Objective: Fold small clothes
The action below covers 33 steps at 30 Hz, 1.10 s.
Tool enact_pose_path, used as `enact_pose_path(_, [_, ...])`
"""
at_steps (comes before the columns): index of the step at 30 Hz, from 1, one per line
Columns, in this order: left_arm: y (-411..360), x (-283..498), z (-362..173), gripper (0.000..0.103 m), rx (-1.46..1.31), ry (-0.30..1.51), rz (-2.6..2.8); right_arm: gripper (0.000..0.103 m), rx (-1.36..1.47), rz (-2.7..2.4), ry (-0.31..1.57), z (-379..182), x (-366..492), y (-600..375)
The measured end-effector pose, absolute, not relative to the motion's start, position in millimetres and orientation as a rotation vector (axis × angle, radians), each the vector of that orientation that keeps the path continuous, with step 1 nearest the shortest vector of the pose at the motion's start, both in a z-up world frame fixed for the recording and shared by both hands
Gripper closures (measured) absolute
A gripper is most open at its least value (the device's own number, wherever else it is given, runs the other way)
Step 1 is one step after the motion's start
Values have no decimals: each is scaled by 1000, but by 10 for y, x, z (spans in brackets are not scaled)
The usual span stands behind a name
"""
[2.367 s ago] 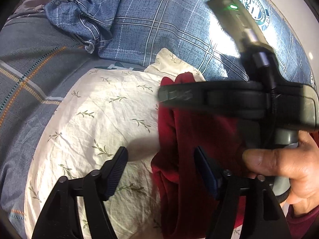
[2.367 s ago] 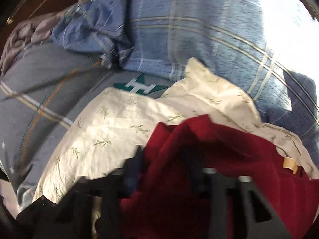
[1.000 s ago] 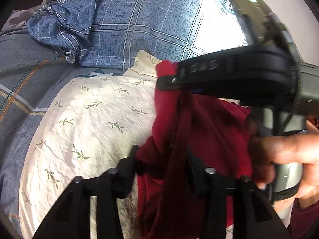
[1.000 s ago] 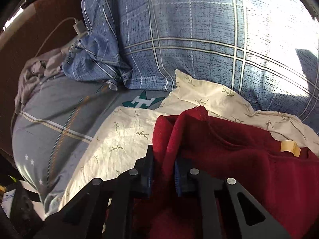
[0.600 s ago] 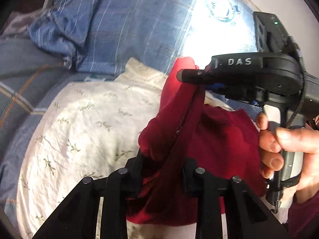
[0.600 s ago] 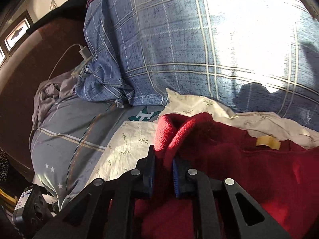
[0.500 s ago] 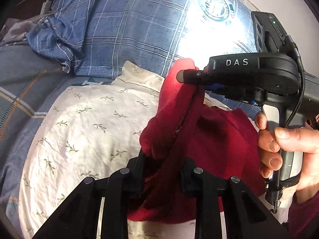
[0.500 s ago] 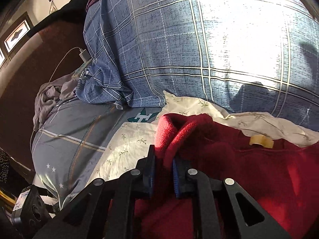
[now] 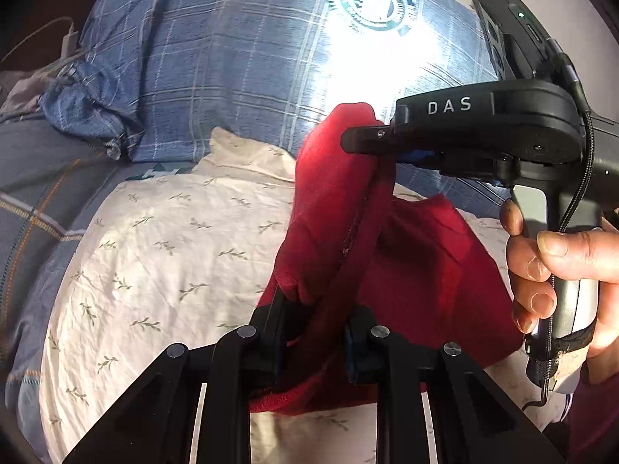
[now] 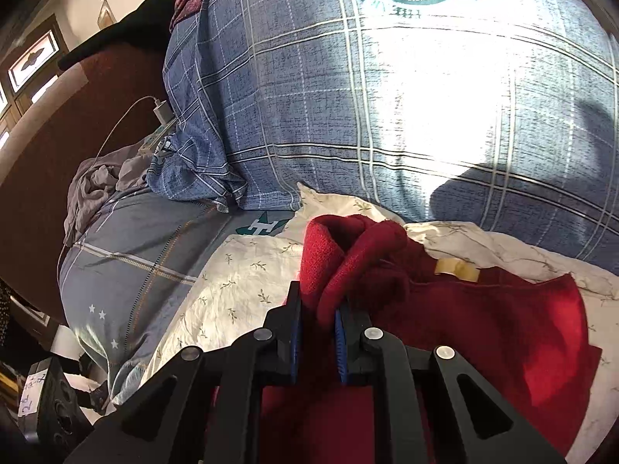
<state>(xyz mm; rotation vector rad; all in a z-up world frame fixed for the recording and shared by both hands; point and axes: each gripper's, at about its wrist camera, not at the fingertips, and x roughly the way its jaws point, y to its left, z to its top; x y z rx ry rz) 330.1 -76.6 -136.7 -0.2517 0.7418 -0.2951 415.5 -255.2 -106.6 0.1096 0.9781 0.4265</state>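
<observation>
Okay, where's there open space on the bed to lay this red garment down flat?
The cream leaf-print sheet is bare left of the red garment, bordered by the grey striped bedding and blue plaid pillow. Crowded on the right: both tongs grip the garment there.

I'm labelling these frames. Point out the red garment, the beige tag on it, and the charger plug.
red garment point(image 10: 483, 332): right wrist view, flat body.
beige tag point(image 10: 456, 267): right wrist view, tag's middle.
charger plug point(image 10: 161, 109): right wrist view, white block.
</observation>
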Motion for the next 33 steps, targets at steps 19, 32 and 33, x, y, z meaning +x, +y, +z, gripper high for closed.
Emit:
enact_pose_path(19, [-1924, 3338, -1042, 83, -180, 790, -517, 89, 125, 261, 952, -927, 4028, -3868])
enact_pose_path(32, [-2604, 3615, -1331, 54, -243, 888, -634, 79, 280, 153, 1083, -1751, 4283, -4662])
enact_pose_path(33, [-2558, 3603, -1309, 50, -238, 892, -650, 76, 303, 155, 1072, -1714, 4234, -4699])
